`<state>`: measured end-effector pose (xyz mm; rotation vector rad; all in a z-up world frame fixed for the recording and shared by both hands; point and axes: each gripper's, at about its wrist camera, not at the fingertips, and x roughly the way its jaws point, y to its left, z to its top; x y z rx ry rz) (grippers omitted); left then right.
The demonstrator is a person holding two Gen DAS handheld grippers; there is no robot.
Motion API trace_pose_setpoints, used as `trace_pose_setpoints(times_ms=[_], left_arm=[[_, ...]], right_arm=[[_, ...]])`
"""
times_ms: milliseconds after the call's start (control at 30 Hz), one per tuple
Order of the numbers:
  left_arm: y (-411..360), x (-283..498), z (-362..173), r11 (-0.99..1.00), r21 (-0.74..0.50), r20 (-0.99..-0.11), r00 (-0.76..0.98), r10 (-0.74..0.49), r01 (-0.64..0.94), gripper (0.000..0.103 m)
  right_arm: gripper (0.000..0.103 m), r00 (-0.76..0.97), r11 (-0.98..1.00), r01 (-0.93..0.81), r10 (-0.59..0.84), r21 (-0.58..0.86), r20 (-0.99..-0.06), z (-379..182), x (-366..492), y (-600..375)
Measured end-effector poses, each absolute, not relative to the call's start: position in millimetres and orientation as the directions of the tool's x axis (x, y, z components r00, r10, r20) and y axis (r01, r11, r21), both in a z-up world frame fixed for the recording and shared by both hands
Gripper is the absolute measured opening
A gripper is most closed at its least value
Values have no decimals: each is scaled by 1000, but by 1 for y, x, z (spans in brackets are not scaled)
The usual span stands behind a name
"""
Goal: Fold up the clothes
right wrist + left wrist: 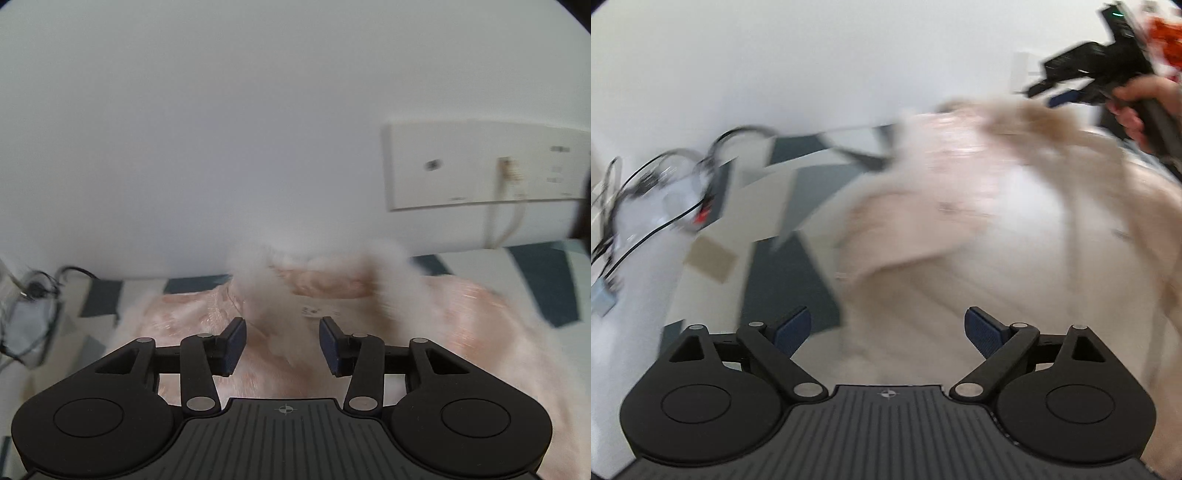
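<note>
1. Fluffy cream-pink garment (979, 206) is lying spread out on a surface with a dark-blue-and-white geometric cover (798, 192). Can't tell if that's a bench or a bed, so I'll just say cover. Both views are pretty blurred.
2. Left gripper (888, 328) hangs over the near edge of the garment, fingers (793, 328) spread wide apart, holding nothing.
3. Right gripper (282, 345) is over the garment too, near its furry collar (255, 280). Fingers (233, 343) partly apart with fabric showing in the gap; nothing pinched as far as I can see.
4. In the left view the right gripper (1082, 79) shows up beyond the garment's far right corner, with a bare hand (1137, 107) around its handle.
5. Left of the garment there's a tangle of black cables (661, 192), with something red in it.
6. Behind the garment, a white wall with a socket plate (480, 166) up to the right, a pale cord (511, 206) hanging from it.
</note>
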<state>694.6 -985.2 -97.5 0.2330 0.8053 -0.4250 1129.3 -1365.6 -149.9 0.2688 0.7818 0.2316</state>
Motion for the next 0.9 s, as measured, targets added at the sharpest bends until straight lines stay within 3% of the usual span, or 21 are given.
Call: trace_pose_setpoints(times_ms=[267,400,667,733,767,833,900], left_arm=[[-1016,629,-98,735,-18,-709,510,-487,678,92],[-1016,610,-95,661,-121,-700,409,-586,740,92],[-1009,599,-127,705,-126,-740,408,-536,698,94],[-1007,603,-128,721,-148,-735,412,-538,677,74],[-1006,607,-126,729,-162,-742,405,-534,665,45],[-1003,616,-121,745,-188,-756,390,-526,640,17],[-999,622,-114,756,-194,-759,392,-519,626,12]], right_arm=[[46,676,922,72,235,380,-699,-150,1034,-1427],[46,653,905,146,216,401,-726,-162,999,-1436],[47,570,883,163,279,440,-773,-189,947,-1416],[47,556,876,152,308,458,-772,-196,943,-1406],[47,550,873,146,319,465,-772,-200,942,-1401],[47,541,859,136,352,493,-764,-207,945,-1390],[47,531,840,126,392,528,-751,-213,950,-1379]])
